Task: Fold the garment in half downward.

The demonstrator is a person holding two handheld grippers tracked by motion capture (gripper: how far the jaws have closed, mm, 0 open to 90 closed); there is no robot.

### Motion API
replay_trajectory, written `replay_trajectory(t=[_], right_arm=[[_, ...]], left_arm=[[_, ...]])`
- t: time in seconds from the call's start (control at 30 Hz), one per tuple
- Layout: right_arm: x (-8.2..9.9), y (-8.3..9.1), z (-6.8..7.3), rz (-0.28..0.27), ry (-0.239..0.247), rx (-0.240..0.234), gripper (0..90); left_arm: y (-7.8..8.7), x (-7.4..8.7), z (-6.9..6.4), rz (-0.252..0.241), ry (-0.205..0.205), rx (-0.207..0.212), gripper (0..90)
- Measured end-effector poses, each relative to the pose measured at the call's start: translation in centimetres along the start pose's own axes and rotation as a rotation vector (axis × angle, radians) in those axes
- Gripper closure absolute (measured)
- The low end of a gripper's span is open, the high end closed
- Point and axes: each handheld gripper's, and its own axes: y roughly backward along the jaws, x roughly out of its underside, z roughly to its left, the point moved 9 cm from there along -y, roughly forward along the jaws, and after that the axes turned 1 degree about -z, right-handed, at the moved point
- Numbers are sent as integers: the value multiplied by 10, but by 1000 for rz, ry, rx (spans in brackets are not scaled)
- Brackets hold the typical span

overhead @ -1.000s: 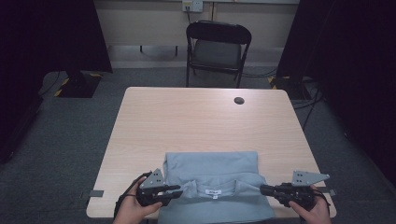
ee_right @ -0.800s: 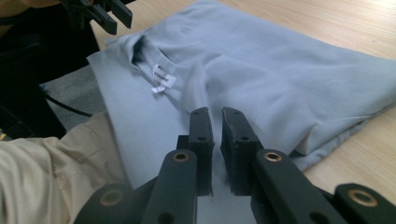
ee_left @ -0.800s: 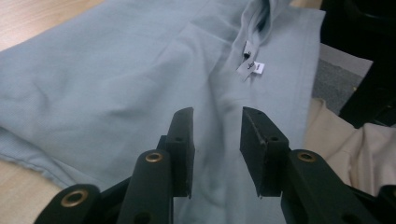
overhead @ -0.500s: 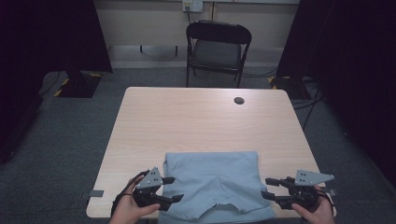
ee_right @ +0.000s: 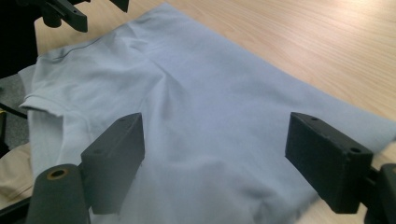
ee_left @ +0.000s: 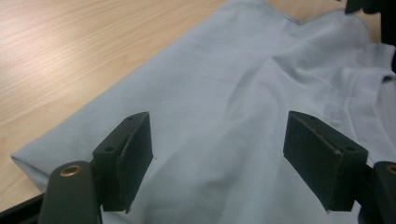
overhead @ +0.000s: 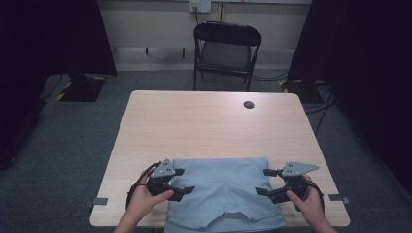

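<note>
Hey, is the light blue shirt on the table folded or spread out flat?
Folded. The light blue shirt lies as a compact rectangle, its far edge a doubled fold, with a sleeve showing near the table edge.

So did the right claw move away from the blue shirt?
Yes. The right claw slid outward toward the table's right edge, off the light blue shirt, and its jaws have just been opening, nothing between them.

Black folding chair (overhead: pixel 227 48) behind light wood surface (overhead: pixel 194 121); grey carpet (overhead: pixel 73 141) around; beige wall (overhead: pixel 150 24) beyond chair; dark curtains flanking.
</note>
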Motion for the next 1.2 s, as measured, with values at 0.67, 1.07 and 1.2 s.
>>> replay_trajectory(t=[0.67,1.07,1.2], right_arm=[[-30,-85,71,78,152,-144,159],[-44,-121,116,83,217,-229,178],[-44,-130,121,93,231,-226,189]], left_arm=[[-16,0,71,52,117,-141,220],[-15,8,80,93,114,-164,364],[-15,11,84,106,114,-175,398]])
